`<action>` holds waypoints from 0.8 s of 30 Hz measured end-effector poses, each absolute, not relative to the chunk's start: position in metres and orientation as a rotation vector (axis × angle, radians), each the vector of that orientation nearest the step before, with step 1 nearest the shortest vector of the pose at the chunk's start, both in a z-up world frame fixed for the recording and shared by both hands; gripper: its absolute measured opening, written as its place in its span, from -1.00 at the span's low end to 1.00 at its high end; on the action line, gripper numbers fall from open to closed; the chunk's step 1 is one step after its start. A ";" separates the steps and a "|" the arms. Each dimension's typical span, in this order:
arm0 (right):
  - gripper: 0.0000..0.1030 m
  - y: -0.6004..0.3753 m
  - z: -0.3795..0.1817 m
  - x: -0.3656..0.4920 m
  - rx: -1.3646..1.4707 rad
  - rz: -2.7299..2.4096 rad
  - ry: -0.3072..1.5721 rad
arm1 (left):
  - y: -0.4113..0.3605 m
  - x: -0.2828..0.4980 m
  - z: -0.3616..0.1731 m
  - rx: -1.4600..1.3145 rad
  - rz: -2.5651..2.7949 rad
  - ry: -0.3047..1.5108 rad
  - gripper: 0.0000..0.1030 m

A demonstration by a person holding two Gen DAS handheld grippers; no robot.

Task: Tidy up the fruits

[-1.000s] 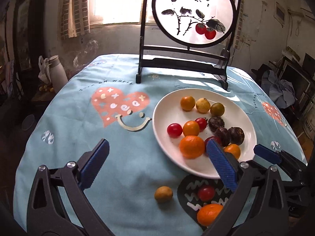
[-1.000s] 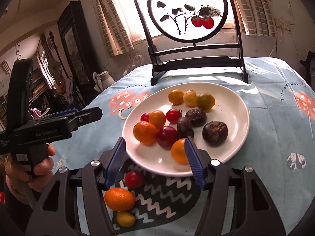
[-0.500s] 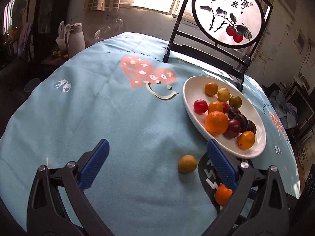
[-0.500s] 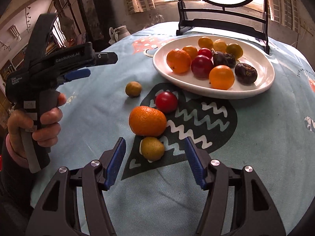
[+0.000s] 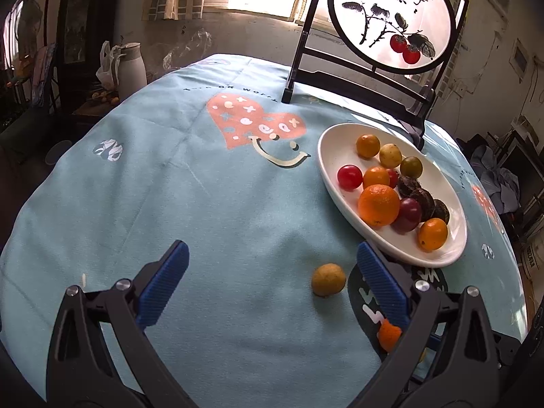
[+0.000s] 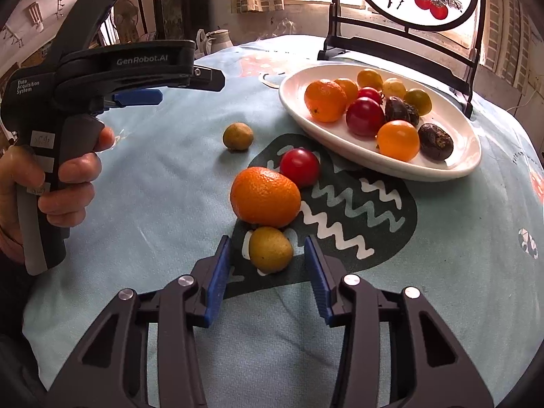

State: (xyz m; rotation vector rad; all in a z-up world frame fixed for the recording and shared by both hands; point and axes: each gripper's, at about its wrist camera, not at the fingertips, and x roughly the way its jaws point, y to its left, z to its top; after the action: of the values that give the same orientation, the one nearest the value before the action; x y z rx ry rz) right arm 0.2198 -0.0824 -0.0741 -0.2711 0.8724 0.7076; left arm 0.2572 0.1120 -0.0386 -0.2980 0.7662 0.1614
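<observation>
A white plate (image 6: pixel 452 166) (image 5: pixel 333 142) holds several fruits: oranges, red tomatoes, dark passion fruits, small yellow ones. On the cloth lie a large orange (image 6: pixel 265 195), a red tomato (image 6: pixel 300 166), a yellow-green fruit (image 6: pixel 270 249) and another one further off (image 6: pixel 238 136) (image 5: pixel 328 279). My right gripper (image 6: pixel 268 258) is open, its blue pads either side of the near yellow-green fruit without touching it. My left gripper (image 5: pixel 272 280) is open and empty above the cloth; it shows in the right wrist view (image 6: pixel 136 97). The orange (image 5: pixel 389 335) peeks behind its right finger.
A black stand with a round painted screen (image 5: pixel 391 23) stands behind the plate. A white jug (image 5: pixel 131 64) sits beyond the table's far left edge. The light-blue tablecloth (image 5: pixel 170 176) has a heart print and a dark print under the loose fruits.
My right gripper has come down and forward so the near yellow-green fruit lies between its pads. My left gripper has shifted slightly; the fruits have not moved.
</observation>
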 end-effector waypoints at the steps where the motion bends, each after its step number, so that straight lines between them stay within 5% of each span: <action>1: -0.40 -0.082 -0.075 0.220 -0.274 0.704 0.877 | 0.112 0.257 -0.039 -0.297 0.162 0.767 0.96; 11: -0.49 -0.128 -0.062 0.246 -0.013 0.641 0.920 | 0.123 0.258 -0.039 -0.261 0.145 0.778 0.94; 24: -0.49 -0.149 -0.061 0.254 0.081 0.558 0.930 | 0.066 0.272 -0.067 -0.060 -0.010 0.873 -0.03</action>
State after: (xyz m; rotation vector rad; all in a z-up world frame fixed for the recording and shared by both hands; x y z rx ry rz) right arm 0.2538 -0.1486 -0.0614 0.0809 0.9303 0.5578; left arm 0.2717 0.0659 -0.0671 -0.0604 0.8734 -0.0103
